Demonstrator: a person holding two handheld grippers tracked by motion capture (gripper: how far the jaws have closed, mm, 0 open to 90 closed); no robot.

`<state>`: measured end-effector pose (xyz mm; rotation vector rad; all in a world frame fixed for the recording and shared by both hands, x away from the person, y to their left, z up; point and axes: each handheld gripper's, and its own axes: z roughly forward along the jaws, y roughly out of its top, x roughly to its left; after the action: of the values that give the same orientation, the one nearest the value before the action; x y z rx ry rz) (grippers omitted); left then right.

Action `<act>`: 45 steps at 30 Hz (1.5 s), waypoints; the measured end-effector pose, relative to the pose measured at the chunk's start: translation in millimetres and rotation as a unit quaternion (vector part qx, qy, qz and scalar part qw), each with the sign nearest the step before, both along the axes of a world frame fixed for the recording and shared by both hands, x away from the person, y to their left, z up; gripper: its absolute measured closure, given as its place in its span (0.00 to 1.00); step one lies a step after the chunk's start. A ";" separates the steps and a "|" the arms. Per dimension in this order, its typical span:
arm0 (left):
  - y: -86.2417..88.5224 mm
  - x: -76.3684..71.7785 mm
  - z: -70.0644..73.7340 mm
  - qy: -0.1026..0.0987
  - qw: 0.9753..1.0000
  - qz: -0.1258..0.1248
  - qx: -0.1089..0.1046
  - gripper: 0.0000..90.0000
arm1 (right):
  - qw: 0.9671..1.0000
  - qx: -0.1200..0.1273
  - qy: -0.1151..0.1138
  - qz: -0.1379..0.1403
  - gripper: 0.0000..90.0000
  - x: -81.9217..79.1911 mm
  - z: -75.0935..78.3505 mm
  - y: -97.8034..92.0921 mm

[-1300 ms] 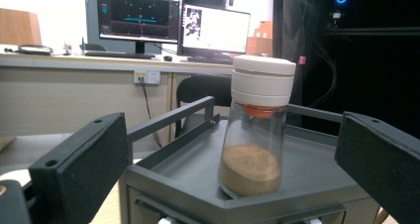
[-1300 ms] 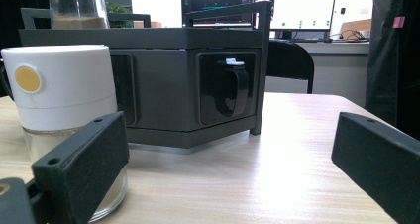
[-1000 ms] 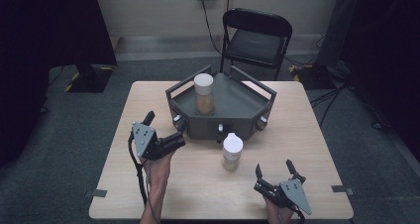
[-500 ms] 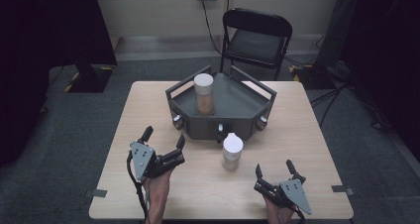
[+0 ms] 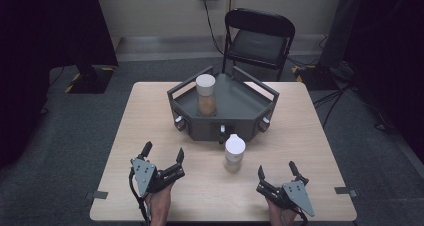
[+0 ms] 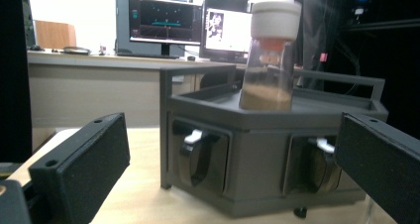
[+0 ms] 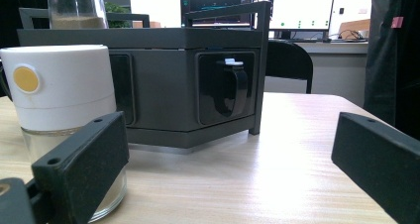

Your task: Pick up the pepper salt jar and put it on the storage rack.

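I am looking down on a light wooden table (image 5: 150,111) from the high view. A dark grey hexagonal tray (image 5: 235,102) is sitting at the table's far middle, with rails around its rim and small latches on its front faces. One clear jar with a white cap (image 5: 205,94) is standing upright inside the tray, toward its left side, holding a tan powder in its lower part. A second white-capped jar (image 5: 234,153) is standing upright on the bare table just in front of the tray's front corner.

I am holding the left gripper (image 5: 161,153) near the table's front-left edge, jaws spread wide, gripping nothing. In the left gripper view the two black jaws are framing the tray (image 6: 257,149) with a wide gap, and the jar on the tray (image 6: 272,55) is rising above it.

I am holding the right gripper (image 5: 276,170) near the front-right edge, jaws likewise wide apart and empty. It is sitting to the right of the table jar and apart from it. In the right gripper view the table jar (image 7: 64,110) is standing at the left, partly behind the left jaw, a yellow dot on its cap.

A black folding chair (image 5: 260,38) is standing beyond the table.
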<state>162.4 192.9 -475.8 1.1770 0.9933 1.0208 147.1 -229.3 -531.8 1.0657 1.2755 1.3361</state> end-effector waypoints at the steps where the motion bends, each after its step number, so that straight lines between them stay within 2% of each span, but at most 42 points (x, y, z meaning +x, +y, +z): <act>1: 0.3 -0.9 -2.6 0.000 1.000 0.002 -0.001 0.00 | 1.000 0.000 0.000 0.000 0.00 0.0 0.0 0.0; 6: -1.5 -2.1 -14.0 -0.004 1.000 0.011 0.008 0.00 | 1.000 0.000 0.000 0.000 0.00 0.0 0.0 0.1; 8: -1.5 -1.7 -19.4 -0.005 1.000 0.011 0.005 0.00 | 1.000 0.000 0.000 0.000 0.00 0.0 0.0 0.1; 10: -1.7 -1.8 -24.7 -0.002 1.000 0.013 0.002 0.00 | 1.000 0.000 0.000 0.000 0.00 0.0 0.0 0.1; 15: -5.1 -2.4 -38.5 0.006 1.000 0.024 0.012 0.00 | 1.000 0.000 0.000 0.000 0.00 0.0 0.0 0.1; 24: -5.5 -3.7 -52.0 0.014 0.999 0.029 0.020 0.00 | 1.000 0.000 0.000 0.000 0.00 0.0 0.0 0.1; 28: -6.8 -4.8 -55.0 0.021 0.999 0.035 0.029 0.00 | 1.000 0.000 0.000 0.000 0.00 0.0 0.0 0.1; 31: -6.7 -5.0 -58.0 0.024 0.999 0.037 0.026 0.00 | 1.000 0.000 0.000 0.000 0.00 0.0 0.1 0.1; 34: -7.0 -4.8 -59.6 0.020 0.999 0.037 0.026 0.00 | 1.000 0.000 0.000 0.000 0.00 0.0 0.1 0.0; 37: -8.4 -3.1 -59.4 0.019 0.998 0.041 0.037 0.01 | 1.000 0.000 0.000 0.000 0.00 0.0 0.1 0.0; 45: -9.4 -3.2 -59.4 0.019 0.998 0.044 0.037 0.00 | 1.000 0.000 0.000 0.000 0.00 -0.1 0.0 0.1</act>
<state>159.3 183.5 -535.2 1.2261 1.0536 1.1158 147.0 -229.2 -531.9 1.0660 1.2754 1.3354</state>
